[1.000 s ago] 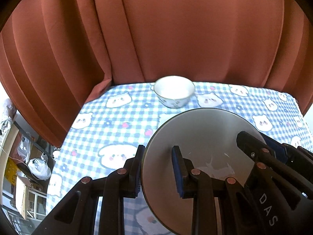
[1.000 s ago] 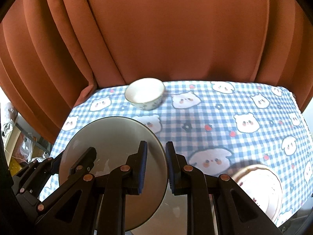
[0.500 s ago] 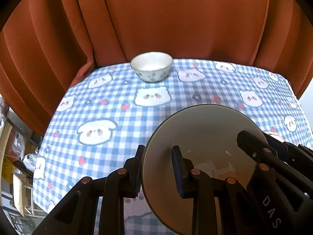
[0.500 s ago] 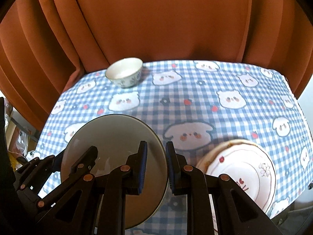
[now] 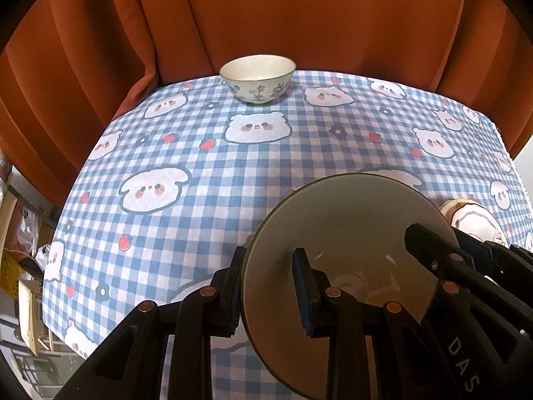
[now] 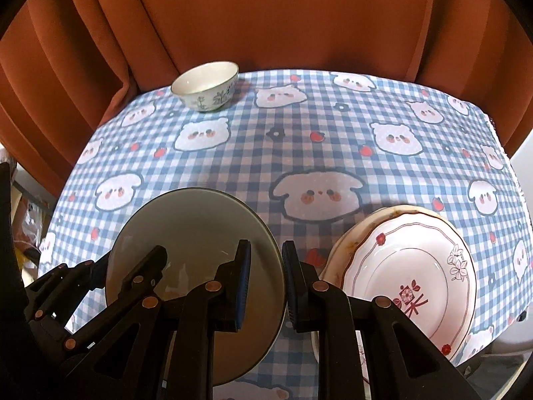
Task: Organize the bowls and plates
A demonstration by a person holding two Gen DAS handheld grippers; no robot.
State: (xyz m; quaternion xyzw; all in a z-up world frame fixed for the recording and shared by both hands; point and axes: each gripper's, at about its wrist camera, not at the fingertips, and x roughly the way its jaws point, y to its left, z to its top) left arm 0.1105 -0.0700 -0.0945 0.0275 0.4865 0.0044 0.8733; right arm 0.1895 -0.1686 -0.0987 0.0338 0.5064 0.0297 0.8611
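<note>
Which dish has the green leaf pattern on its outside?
The small bowl at the table's far edge. The grey plate held in both jaws is plain; the white plate has red flowers.

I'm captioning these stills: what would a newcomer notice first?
A plain grey plate held off the table, the left tool and right tool each clamped on opposite rims. To its right lies a floral plate on the bear-print tablecloth; a small bowl sits at the far edge.

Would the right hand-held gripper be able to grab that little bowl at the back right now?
Probably not: the right hand-held gripper is clamped on the grey plate's rim, shared with the left one. The cloth toward the bowl lies bare.
</note>
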